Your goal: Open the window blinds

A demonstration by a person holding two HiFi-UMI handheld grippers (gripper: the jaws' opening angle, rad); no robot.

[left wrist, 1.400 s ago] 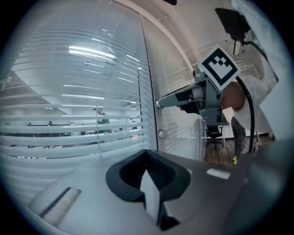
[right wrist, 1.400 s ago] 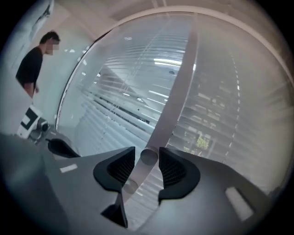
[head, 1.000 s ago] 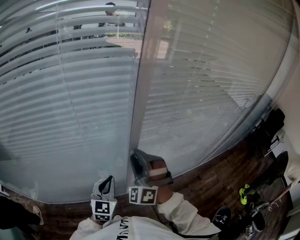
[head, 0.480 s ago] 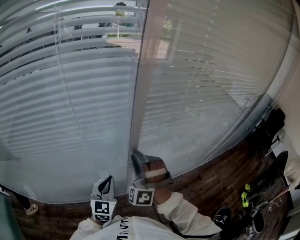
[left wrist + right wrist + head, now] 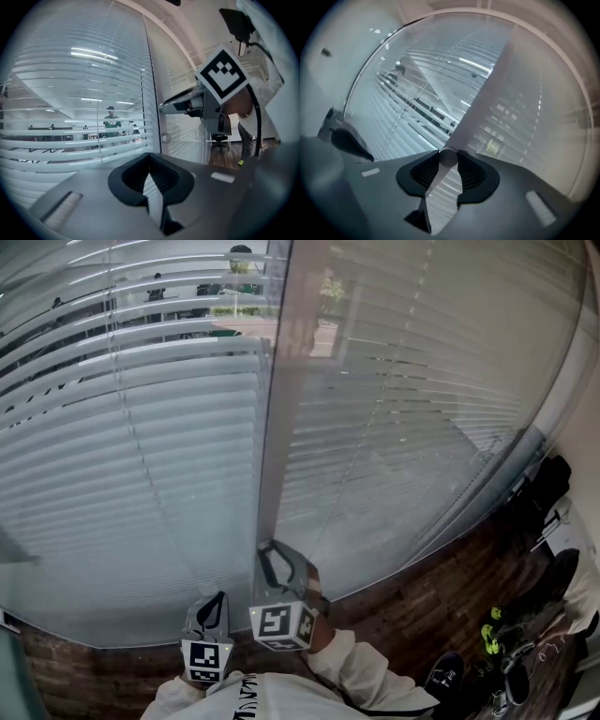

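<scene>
White slatted blinds hang behind glass in the left pane, their upper slats tilted enough to show a room beyond. A second set of blinds in the right pane stays flat. My right gripper reaches the grey frame post between the panes. Its jaws have just been closing, and they now pinch a small round knob from both sides. My left gripper hovers low and to the left of the right one, shut and empty, short of the glass.
Dark wood floor runs along the window's foot. A black bag and shoes with yellow-green marks lie at the right. A round fitting sits lower on the frame post. People stand beyond the glass.
My right gripper has rolled about its own axis on the knob, turning its marker cube. The left pane's slats have tilted further open, showing more gaps. The left gripper has not moved.
</scene>
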